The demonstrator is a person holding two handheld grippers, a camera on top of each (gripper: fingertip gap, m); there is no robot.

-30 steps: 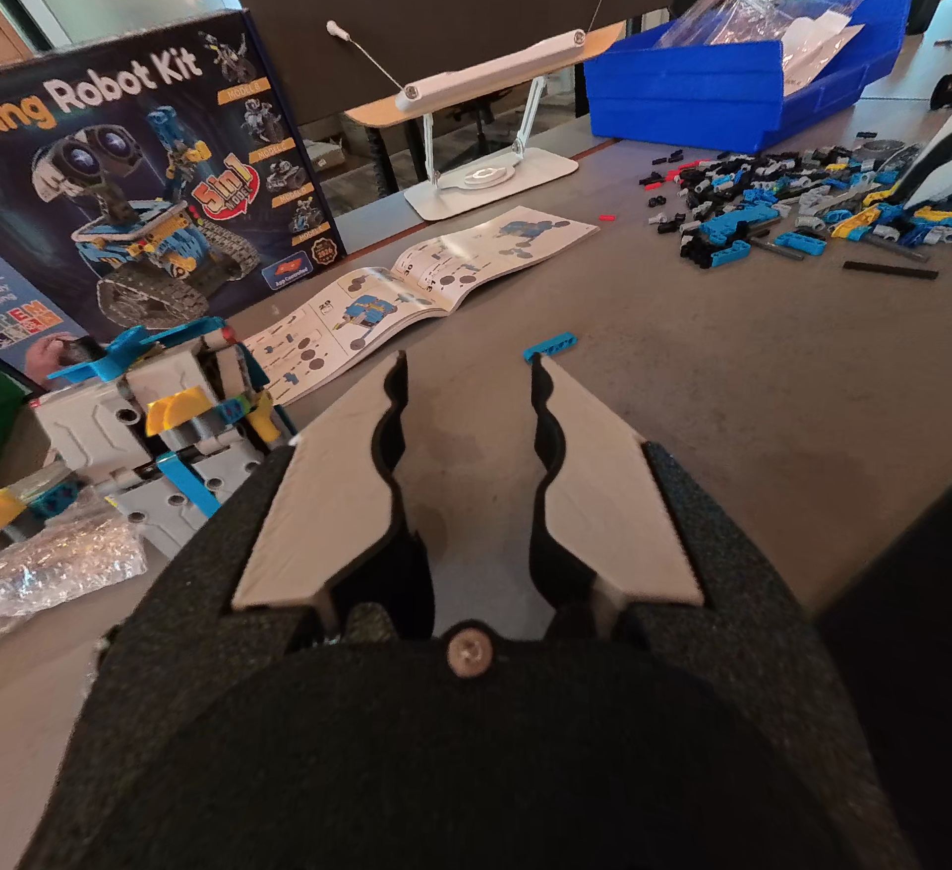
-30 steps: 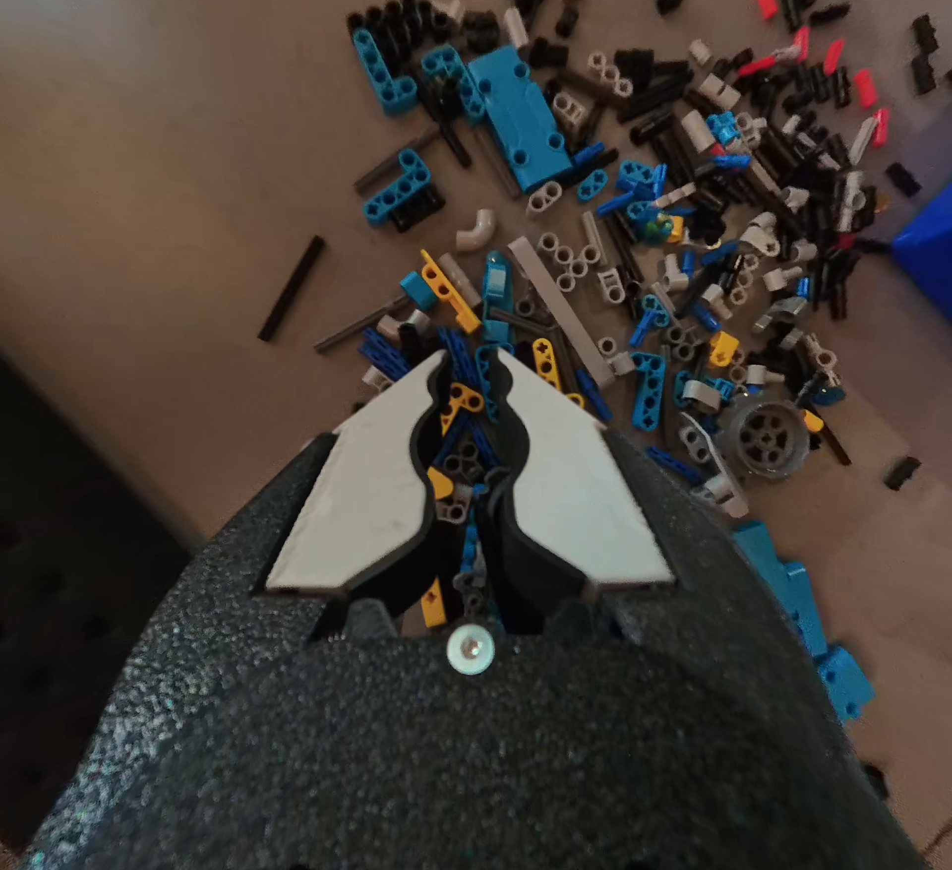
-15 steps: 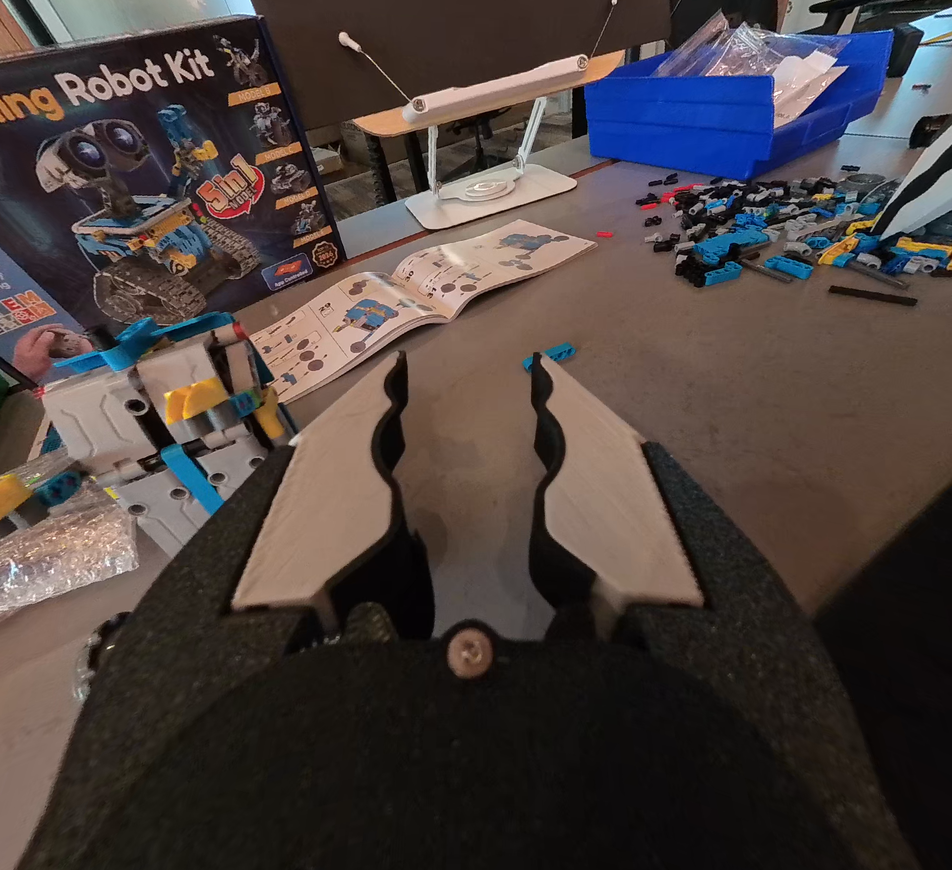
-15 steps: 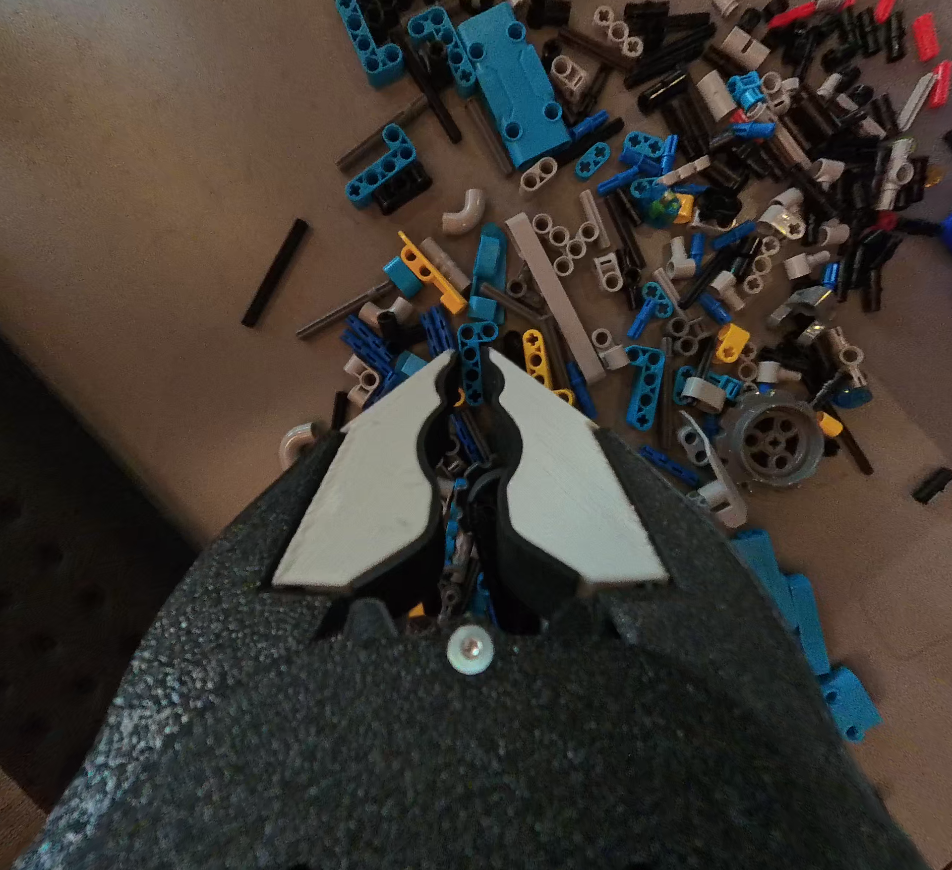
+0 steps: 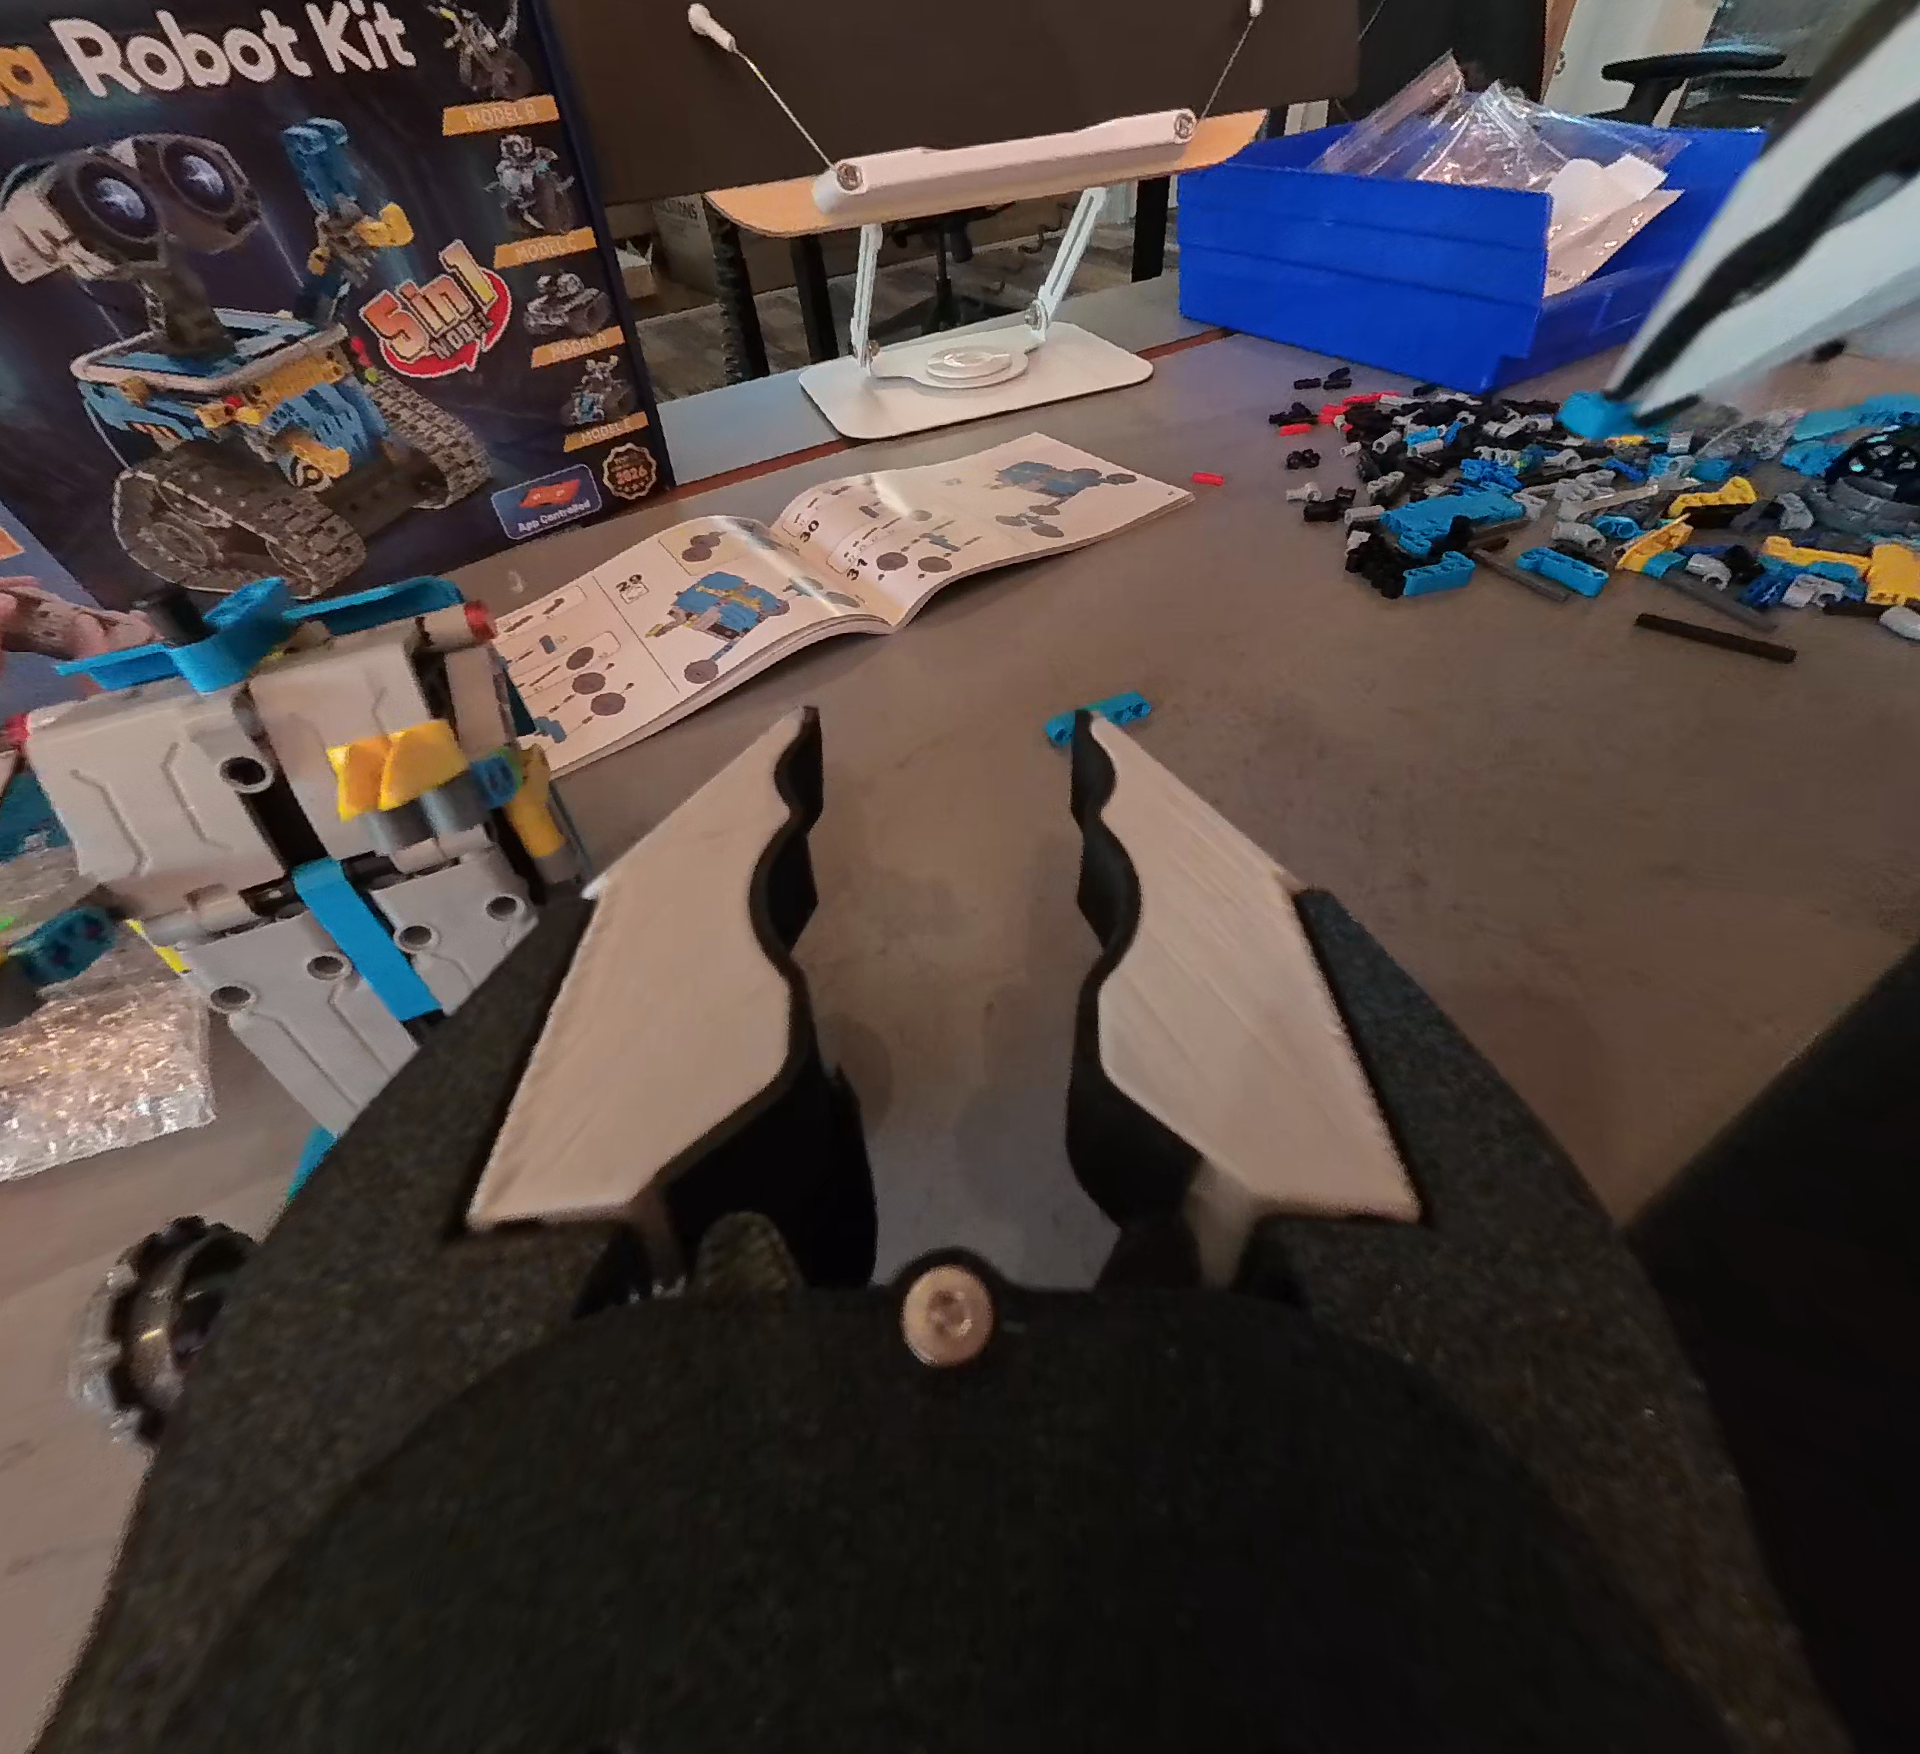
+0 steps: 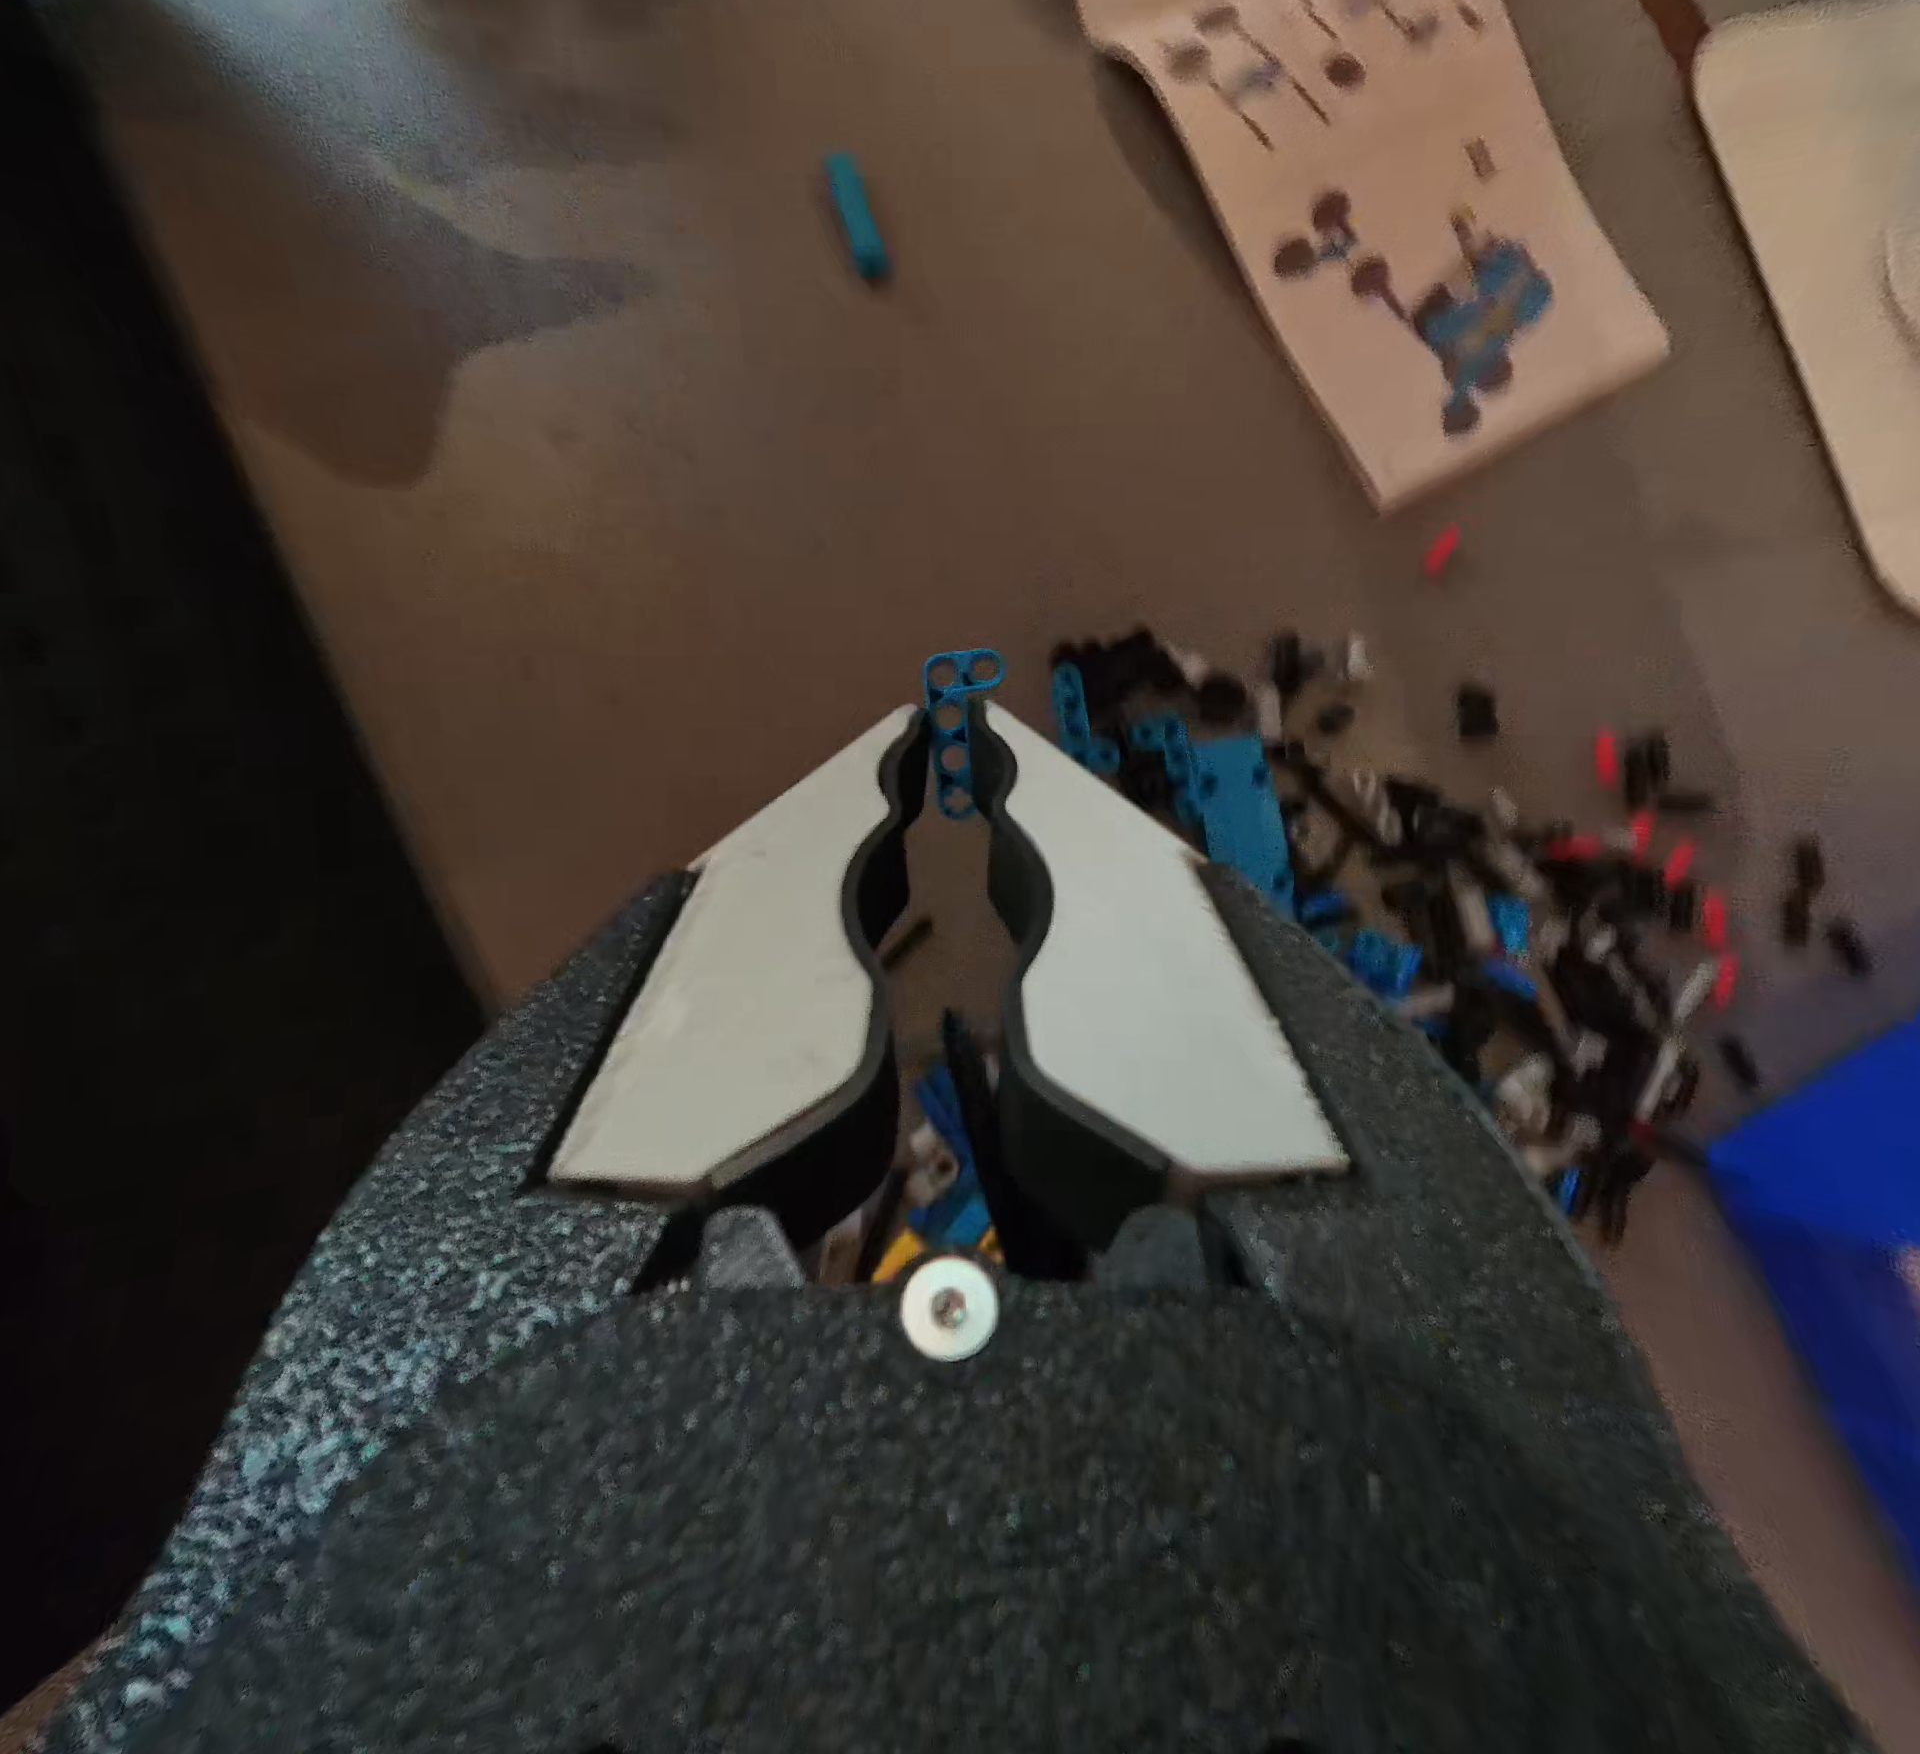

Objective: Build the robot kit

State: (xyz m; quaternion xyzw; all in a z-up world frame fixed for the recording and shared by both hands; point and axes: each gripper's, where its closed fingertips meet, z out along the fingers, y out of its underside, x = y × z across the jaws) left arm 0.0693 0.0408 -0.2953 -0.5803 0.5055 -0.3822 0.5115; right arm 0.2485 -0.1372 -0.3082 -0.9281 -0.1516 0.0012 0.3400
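Grey desk, kit parts everywhere. Half a second ago the right gripper [image 6: 951,717] was down in the brick pile [image 6: 1455,873]; now it's lifted clear, tips clenched on a blue L-beam [image 6: 958,733]. Left gripper [image 5: 940,738] stays spread, empty, a small blue beam [image 5: 1101,712] just past its right fingertip.

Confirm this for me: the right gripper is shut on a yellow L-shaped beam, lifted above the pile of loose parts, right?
Not quite: the L-shaped beam is blue, not yellow, as the right wrist view shows. The right gripper is shut on it above the pile of loose parts.
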